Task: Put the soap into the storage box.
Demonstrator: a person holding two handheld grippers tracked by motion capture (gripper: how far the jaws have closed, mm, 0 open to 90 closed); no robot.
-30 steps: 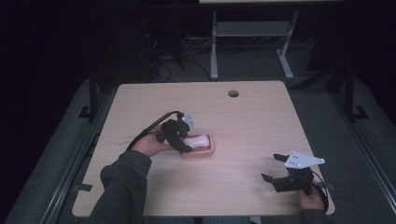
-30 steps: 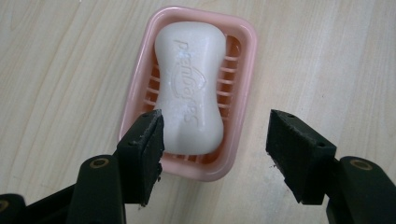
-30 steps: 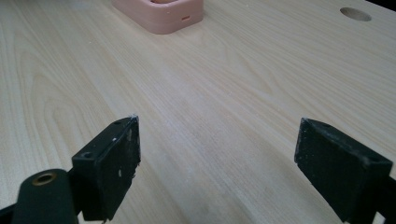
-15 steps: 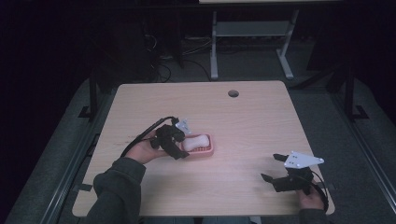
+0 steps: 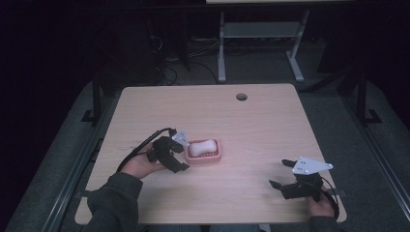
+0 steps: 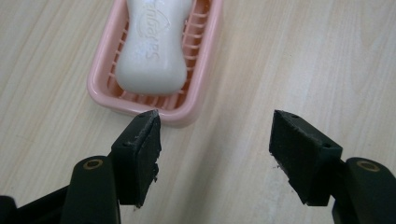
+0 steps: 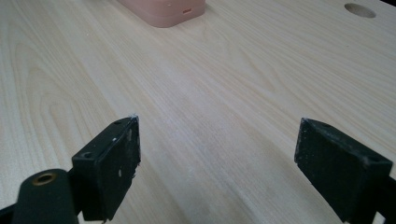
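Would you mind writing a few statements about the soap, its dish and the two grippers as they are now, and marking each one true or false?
1. The white soap bar lies inside the pink soap dish. True.
2. The left gripper is shut on the soap. False: its jaws stand open, just short of the dish's near rim, with bare table between them.
3. The right gripper is at the near right part of the wooden table, well away from the dish. True.
4. The right gripper holds the dish. False: its jaws are open over bare wood, and the dish sits farther off.
5. The dish sits over the round hole in the table. False: the hole is near the far edge, apart from the dish.
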